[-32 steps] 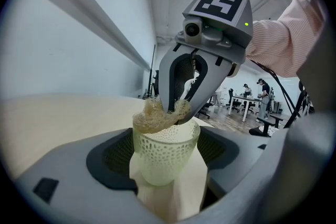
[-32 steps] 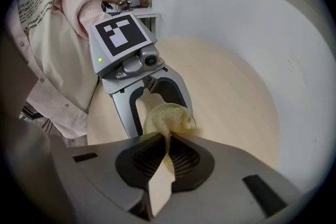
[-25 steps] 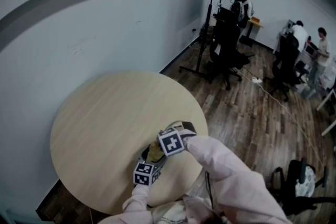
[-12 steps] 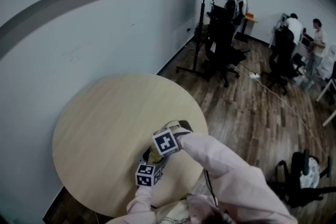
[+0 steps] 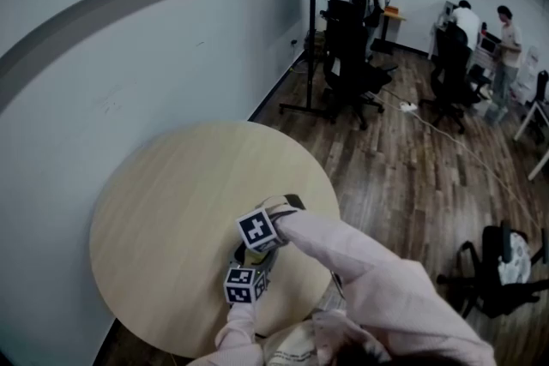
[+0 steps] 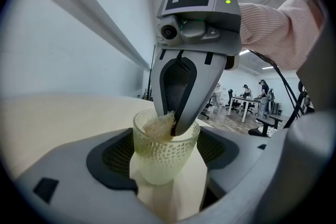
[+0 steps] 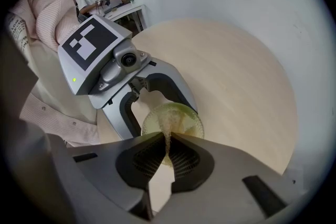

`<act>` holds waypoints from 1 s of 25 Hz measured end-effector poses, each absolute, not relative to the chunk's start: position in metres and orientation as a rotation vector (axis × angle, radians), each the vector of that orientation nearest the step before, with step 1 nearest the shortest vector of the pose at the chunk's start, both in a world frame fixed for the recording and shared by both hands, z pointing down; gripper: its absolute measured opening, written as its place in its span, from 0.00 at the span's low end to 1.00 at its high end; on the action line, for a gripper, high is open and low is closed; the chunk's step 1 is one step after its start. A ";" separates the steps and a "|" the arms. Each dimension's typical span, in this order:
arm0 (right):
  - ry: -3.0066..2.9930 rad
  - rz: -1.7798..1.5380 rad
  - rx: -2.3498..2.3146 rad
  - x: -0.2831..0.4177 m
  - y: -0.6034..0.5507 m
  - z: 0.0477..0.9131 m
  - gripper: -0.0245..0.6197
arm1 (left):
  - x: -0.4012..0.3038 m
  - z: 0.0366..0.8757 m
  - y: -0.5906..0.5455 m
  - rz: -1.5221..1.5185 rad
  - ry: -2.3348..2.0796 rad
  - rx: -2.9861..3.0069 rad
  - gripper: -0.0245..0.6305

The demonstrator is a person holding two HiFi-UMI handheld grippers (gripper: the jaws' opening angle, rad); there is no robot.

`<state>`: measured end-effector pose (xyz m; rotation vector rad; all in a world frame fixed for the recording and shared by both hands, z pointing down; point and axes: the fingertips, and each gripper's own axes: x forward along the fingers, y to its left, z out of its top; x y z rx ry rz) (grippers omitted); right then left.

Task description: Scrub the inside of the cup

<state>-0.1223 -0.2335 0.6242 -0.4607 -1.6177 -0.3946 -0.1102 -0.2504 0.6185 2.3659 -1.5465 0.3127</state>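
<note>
A translucent pale-yellow cup (image 6: 164, 157) with a dotted texture stands upright between the jaws of my left gripper (image 6: 167, 165), which is shut on its sides. My right gripper (image 6: 174, 124) points straight down into the cup's mouth and is shut on a small tan fibrous scrub pad (image 6: 157, 126) just inside the rim. From above, the pad (image 7: 168, 127) hangs from the right gripper (image 7: 168, 139) into the cup (image 7: 184, 119), with the left gripper (image 7: 157, 106) around it. In the head view both grippers' marker cubes sit near the round table's (image 5: 163, 201) front edge, and the cup (image 5: 252, 255) is mostly hidden.
The cup is held over the light wooden round table (image 7: 231, 76), close to its near edge. A pale wall runs behind. To the right lie a wood floor, office chairs (image 5: 347, 69), a stand and several people at desks (image 5: 506, 34) far away.
The right gripper's cube has shifted slightly left and rolled a little above the cup. The left gripper and cup have kept still.
</note>
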 end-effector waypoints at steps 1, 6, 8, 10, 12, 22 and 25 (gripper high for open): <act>-1.624 -0.376 -0.458 -0.124 -0.233 0.624 0.08 | -0.111 0.618 -0.251 0.313 -1.546 2.365 0.61; -1.632 -0.289 -0.460 -0.126 -0.234 0.630 0.08 | -0.111 0.619 -0.253 0.316 -1.540 2.365 0.61; -1.632 -0.263 -0.457 -0.126 -0.234 0.631 0.08 | -0.111 0.619 -0.253 0.316 -1.538 2.364 0.61; -1.639 -0.231 -0.451 -0.126 -0.233 0.631 0.08 | -0.111 0.620 -0.253 0.316 -1.536 2.363 0.61; -1.641 -0.207 -0.448 -0.126 -0.232 0.632 0.08 | -0.111 0.621 -0.253 0.317 -1.533 2.362 0.61; -1.679 -0.071 -0.426 -0.130 -0.229 0.632 0.08 | -0.112 0.623 -0.253 0.320 -1.531 2.354 0.61; -1.687 -0.030 -0.419 -0.131 -0.227 0.629 0.08 | -0.113 0.621 -0.252 0.318 -1.532 2.355 0.61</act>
